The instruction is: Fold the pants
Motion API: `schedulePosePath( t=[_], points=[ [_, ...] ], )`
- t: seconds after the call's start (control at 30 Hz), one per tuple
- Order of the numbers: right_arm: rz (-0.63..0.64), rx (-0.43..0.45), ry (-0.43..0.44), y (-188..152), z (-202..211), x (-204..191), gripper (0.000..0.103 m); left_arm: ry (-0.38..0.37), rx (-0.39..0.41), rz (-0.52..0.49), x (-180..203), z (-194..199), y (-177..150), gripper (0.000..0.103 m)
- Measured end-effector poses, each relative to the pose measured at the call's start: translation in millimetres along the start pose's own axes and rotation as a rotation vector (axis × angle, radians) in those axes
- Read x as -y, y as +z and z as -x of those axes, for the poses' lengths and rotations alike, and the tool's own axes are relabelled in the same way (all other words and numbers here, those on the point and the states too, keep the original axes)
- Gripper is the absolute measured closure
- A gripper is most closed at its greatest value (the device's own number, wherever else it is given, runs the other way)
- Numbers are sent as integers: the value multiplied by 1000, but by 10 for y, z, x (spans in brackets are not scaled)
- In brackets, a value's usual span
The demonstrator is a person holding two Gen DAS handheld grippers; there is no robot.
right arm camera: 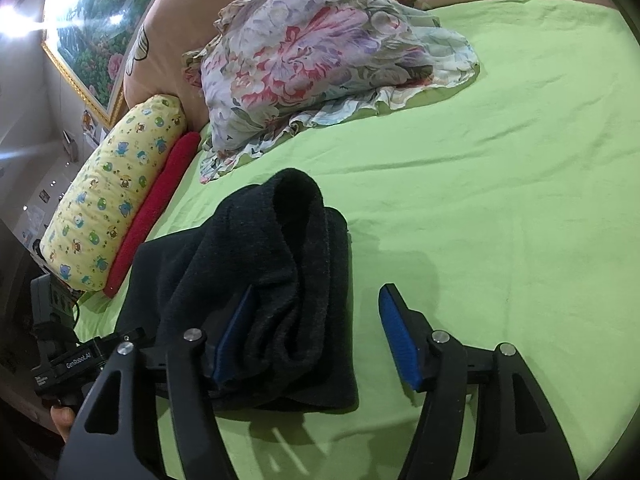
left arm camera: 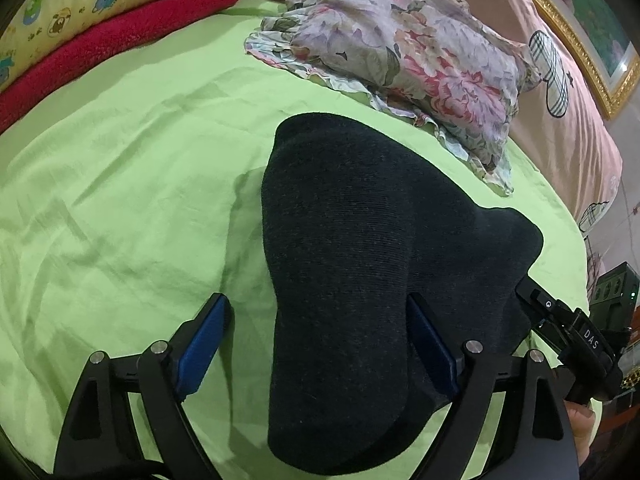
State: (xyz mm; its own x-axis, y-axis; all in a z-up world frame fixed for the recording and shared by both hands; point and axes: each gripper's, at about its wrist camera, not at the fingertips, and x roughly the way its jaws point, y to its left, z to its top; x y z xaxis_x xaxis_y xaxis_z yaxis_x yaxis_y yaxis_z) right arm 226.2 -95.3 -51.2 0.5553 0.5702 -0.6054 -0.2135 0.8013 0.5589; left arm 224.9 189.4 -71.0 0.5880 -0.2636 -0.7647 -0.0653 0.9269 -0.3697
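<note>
The dark navy pants (left arm camera: 360, 260) lie folded in a thick bundle on the green bedsheet (left arm camera: 120, 200). My left gripper (left arm camera: 320, 344) is open, its blue pads on either side of the bundle's near end. In the right wrist view the pants (right arm camera: 288, 272) sit bunched with a raised fold. My right gripper (right arm camera: 316, 336) is open, with its left pad under the edge of the cloth and its right pad over bare sheet. The right gripper also shows at the right of the left wrist view (left arm camera: 568, 320), next to the pants.
A floral cloth (left arm camera: 400, 60) lies crumpled beyond the pants, also in the right wrist view (right arm camera: 320, 52). A red towel (left arm camera: 112, 48) and a yellow patterned pillow (right arm camera: 112, 196) lie along the bed's edge. A pink bedhead (left arm camera: 560, 100) and a framed picture (right arm camera: 96, 32) stand behind.
</note>
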Motion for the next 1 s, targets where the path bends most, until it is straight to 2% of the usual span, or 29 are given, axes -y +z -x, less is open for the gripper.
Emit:
schedulePosePath(
  t=[0.27, 0.43, 0.47, 0.53, 0.67, 0.87, 1.0],
  points=[
    [37, 25, 9, -61, 249, -178, 37, 69, 39, -25, 55, 300, -104, 14],
    [131, 80, 12, -254, 570, -389, 37, 114, 76, -52, 68, 551, -283, 11],
    [146, 89, 19, -289, 612, -416, 36, 125, 90, -65, 72, 598, -337, 11],
    [214, 127, 21, -418, 743, -522, 26, 144, 110, -86, 71, 652, -425, 11],
    [340, 141, 9, -616, 813, -695, 18, 215, 143, -194, 166, 710, -661, 11],
    [379, 99, -19, -785, 709, -762, 18, 362, 157, -356, 381, 626, -969, 11],
    [371, 92, -28, -866, 662, -752, 18, 358, 142, -396, 440, 597, -1046, 11]
  ],
)
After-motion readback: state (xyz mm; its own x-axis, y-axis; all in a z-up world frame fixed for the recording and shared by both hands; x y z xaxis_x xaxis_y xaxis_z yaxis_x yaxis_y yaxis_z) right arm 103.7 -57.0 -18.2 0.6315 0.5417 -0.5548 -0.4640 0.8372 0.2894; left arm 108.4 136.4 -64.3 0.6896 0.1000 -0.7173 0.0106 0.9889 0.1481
